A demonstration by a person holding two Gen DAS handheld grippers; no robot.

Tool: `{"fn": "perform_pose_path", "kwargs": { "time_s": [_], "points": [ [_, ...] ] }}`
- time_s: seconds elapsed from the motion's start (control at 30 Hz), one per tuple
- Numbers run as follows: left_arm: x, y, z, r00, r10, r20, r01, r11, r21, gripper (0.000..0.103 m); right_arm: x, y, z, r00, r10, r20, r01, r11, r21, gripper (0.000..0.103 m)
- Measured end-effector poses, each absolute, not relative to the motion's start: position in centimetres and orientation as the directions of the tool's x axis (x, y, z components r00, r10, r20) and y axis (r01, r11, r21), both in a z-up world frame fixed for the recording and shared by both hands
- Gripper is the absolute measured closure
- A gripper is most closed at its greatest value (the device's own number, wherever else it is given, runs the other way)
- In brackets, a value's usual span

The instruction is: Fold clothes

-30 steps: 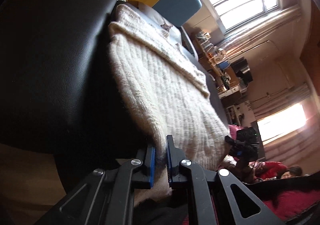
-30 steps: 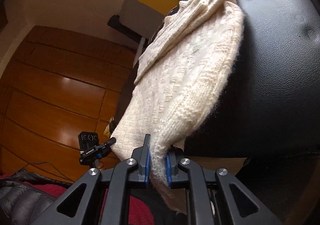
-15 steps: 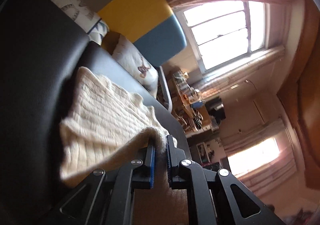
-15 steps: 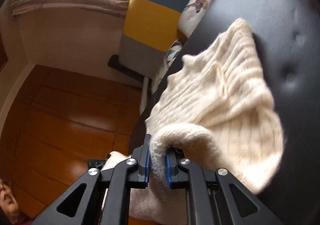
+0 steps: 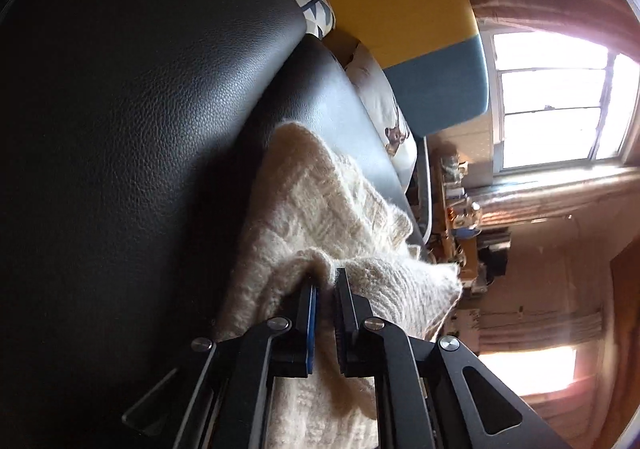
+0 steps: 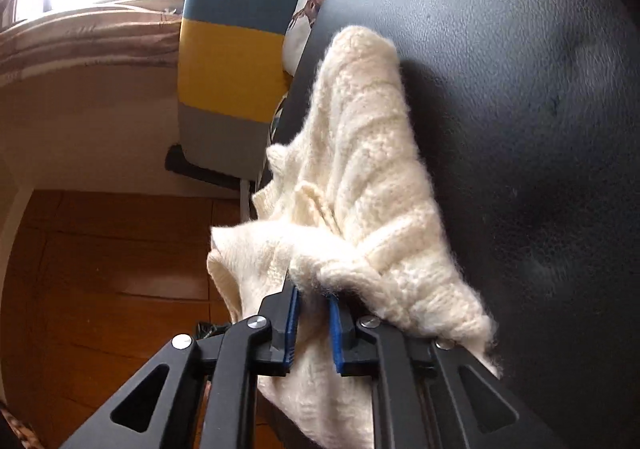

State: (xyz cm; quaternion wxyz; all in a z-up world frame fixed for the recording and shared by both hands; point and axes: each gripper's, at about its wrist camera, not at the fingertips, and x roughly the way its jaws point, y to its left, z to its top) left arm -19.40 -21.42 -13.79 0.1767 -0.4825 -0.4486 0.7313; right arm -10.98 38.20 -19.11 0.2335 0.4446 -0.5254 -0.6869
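**Mia:** What changed just now?

**Sam:** A moment ago the sweater [image 6: 360, 185] hung long off the edge of the black sofa [image 6: 520, 89]. Now its bottom part has been lifted up and carried over the top part. It looks bunched and shorter.

**Mia:** So is it getting folded?

**Sam:** I think so. The bottom is being laid over the rest, so a fold in half looks partway done. The cloth is still puffed up, not flat.

**Mia:** What are the jaws doing?

**Sam:** The left gripper [image 5: 326, 281] has narrow jaws pinching a bit of the sweater [image 5: 320, 201]. The right gripper [image 6: 312, 295] also has knit between its jaws, but with a slightly wider gap.

**Mia:** Where is the sweater?

**Sam:** Right ahead of both jaws, lying on the sofa, with some hanging below them.

**Mia:** Do the two views differ?

**Sam:** Yes. The left view shows a window [image 5: 560, 101] and a cluttered shelf [image 5: 460, 209] beyond the jaws. The right view shows the wood floor [image 6: 100, 289] and the sweater's fluffy far corner.
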Motion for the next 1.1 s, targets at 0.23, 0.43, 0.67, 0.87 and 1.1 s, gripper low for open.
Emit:
{"fn": "perform_pose_path", "kwargs": {
  "time_s": [0.23, 0.43, 0.67, 0.87, 1.1],
  "points": [
    [-10.8, -22.5, -14.1, -0.437, 0.716, -0.545, 0.195, -0.515, -0.834, 0.093, -3.7, 38.4, -18.7, -0.438, -0.806, -0.399, -0.155, -0.369, 0.916, 0.095],
    [-5.8, -23.5, -13.1, -0.446, 0.731, -0.516, 0.253, -0.450, -0.857, 0.084, -0.3, 36.6, -17.2, -0.431, -0.842, -0.323, -0.126, -0.298, 0.946, 0.051],
    [-4.8, -22.3, -11.5, -0.472, 0.750, -0.463, 0.237, -0.398, -0.886, 0.050, 1.8, 34.3, -15.7, -0.445, -0.862, -0.242, -0.069, -0.236, 0.969, 0.044],
    [-6.6, -21.3, -11.8, -0.465, 0.752, -0.468, 0.248, -0.397, -0.884, 0.043, -0.6, 32.4, -14.1, -0.431, -0.859, -0.276, -0.033, -0.291, 0.956, 0.043],
    [-10.4, -22.6, -13.0, -0.522, 0.773, -0.362, 0.295, -0.235, -0.926, 0.043, -3.2, 34.9, -13.1, -0.585, -0.753, -0.301, -0.092, -0.308, 0.947, 0.043]
  ]
}}
